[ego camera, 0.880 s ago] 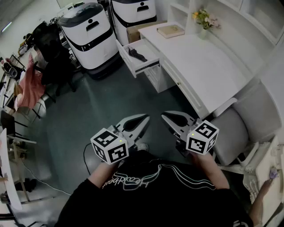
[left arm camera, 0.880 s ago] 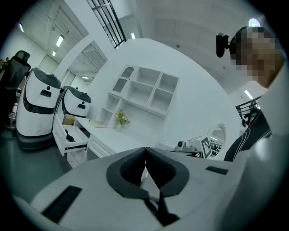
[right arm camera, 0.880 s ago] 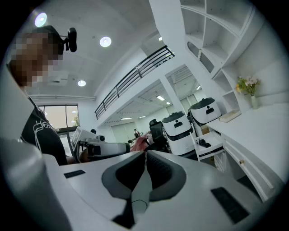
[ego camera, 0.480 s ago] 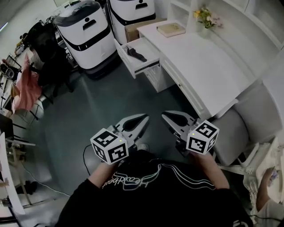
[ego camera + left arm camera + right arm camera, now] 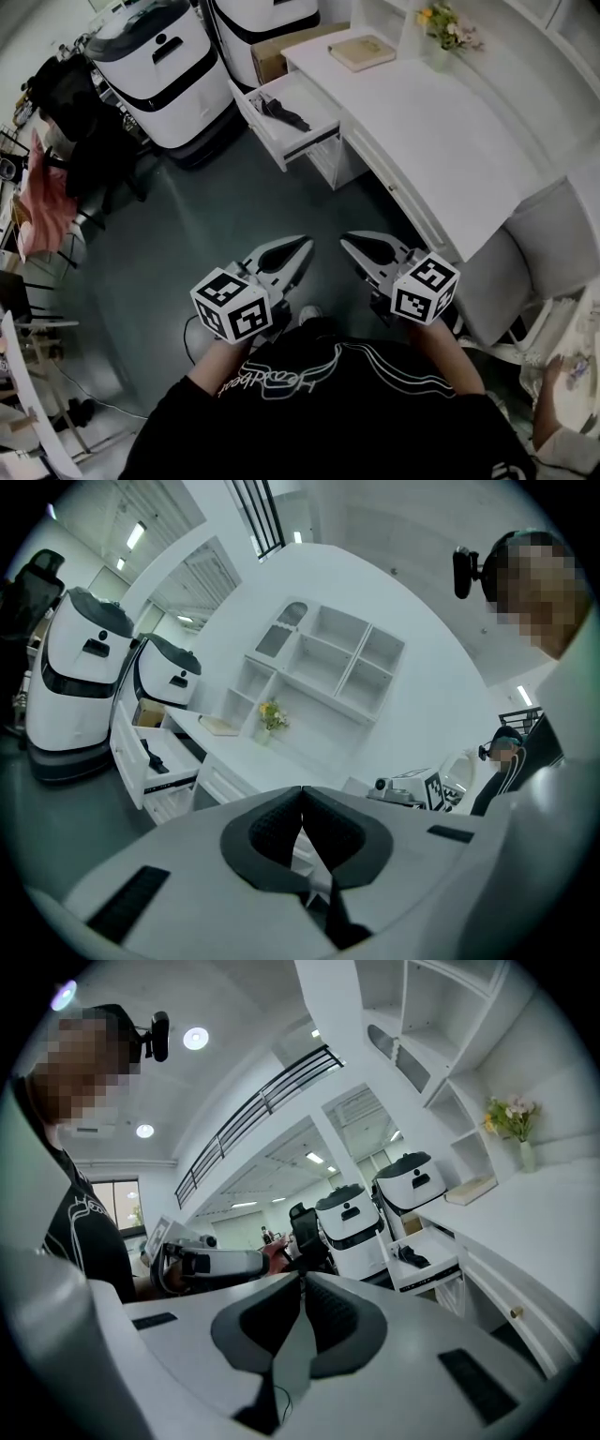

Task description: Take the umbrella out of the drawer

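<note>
1. Lying in the open drawer (image 5: 313, 142) of the white desk (image 5: 441, 131), the black umbrella (image 5: 281, 112) is untouched.
2. Left gripper (image 5: 302, 246) and right gripper (image 5: 347, 241): jaws pressed together, empty, well apart from it.
3. Shirt (image 5: 309, 412) script: unreadable.

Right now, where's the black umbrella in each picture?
Head view: the umbrella lies at top centre, inside the open drawer.
Left gripper view: umbrella at the left, below the middle, in the same drawer.
Right gripper view: umbrella right of centre, in the drawer.
Shared landmark: the flowers on the white desk.
</note>
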Action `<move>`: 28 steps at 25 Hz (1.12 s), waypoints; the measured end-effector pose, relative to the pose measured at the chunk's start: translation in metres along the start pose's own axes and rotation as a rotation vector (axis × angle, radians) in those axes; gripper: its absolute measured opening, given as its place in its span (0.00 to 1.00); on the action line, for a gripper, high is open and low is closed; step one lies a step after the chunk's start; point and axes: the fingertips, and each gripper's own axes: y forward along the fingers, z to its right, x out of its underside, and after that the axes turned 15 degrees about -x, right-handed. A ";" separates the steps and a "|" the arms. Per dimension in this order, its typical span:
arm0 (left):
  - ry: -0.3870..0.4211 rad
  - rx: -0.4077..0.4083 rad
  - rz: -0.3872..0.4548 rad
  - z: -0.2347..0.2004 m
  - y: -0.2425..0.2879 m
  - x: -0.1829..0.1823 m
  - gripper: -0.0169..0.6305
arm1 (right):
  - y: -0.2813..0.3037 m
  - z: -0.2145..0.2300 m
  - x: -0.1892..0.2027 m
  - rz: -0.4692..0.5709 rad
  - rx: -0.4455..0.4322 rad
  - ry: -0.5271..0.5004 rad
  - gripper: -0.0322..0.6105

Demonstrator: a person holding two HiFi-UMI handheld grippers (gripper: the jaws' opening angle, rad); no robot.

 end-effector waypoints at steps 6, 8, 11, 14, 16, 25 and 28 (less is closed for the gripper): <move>-0.010 -0.030 -0.027 -0.068 0.024 -0.022 0.06 | 0.044 0.046 -0.019 -0.029 0.038 0.020 0.13; -0.014 -0.039 -0.036 -0.089 0.033 -0.026 0.06 | 0.056 0.062 -0.025 -0.027 0.047 0.016 0.13; 0.005 -0.060 -0.049 -0.114 0.043 -0.027 0.06 | 0.072 0.080 -0.028 0.001 0.042 0.057 0.13; -0.019 -0.081 -0.050 -0.135 0.049 -0.028 0.06 | 0.087 0.094 -0.028 0.023 0.017 0.114 0.13; -0.050 -0.097 -0.054 -0.148 0.055 -0.032 0.06 | 0.095 0.106 -0.030 0.009 0.017 0.117 0.13; -0.056 -0.128 -0.056 -0.203 0.126 -0.080 0.06 | 0.142 0.196 -0.067 -0.019 -0.022 0.120 0.13; -0.063 -0.147 -0.062 -0.231 0.164 -0.105 0.06 | 0.161 0.242 -0.088 -0.044 -0.031 0.106 0.13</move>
